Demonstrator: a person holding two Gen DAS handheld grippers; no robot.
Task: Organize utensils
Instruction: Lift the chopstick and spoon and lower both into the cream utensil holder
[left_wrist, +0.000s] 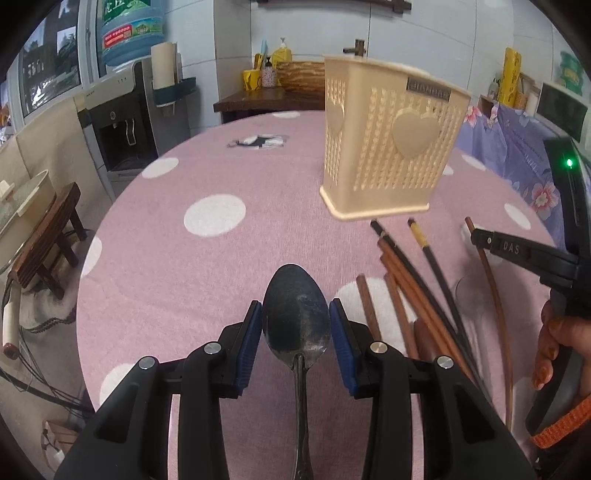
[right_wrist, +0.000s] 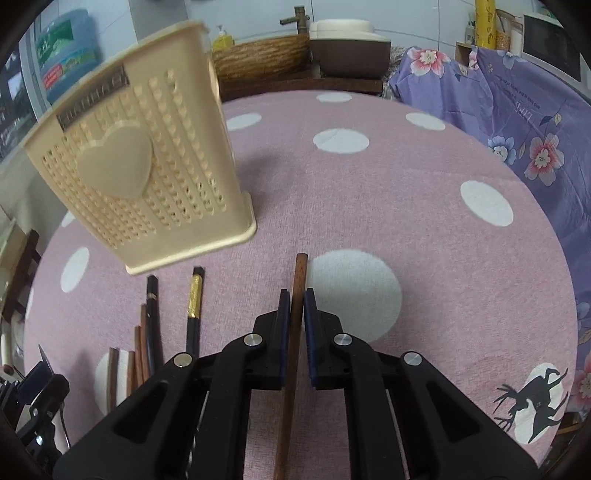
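Note:
A dark metal spoon sits bowl forward between the blue pads of my left gripper, which touch its sides. My right gripper is shut on a brown wooden chopstick; it also shows at the right of the left wrist view. A beige perforated utensil holder with a heart on its side stands on the pink dotted tablecloth, just beyond both grippers; it also shows in the right wrist view. Several brown and black chopsticks lie loose in front of it, seen too in the right wrist view.
A water dispenser and a low wooden stool stand left of the table. A wooden counter with a woven basket is behind it. A purple floral cloth covers something to the right.

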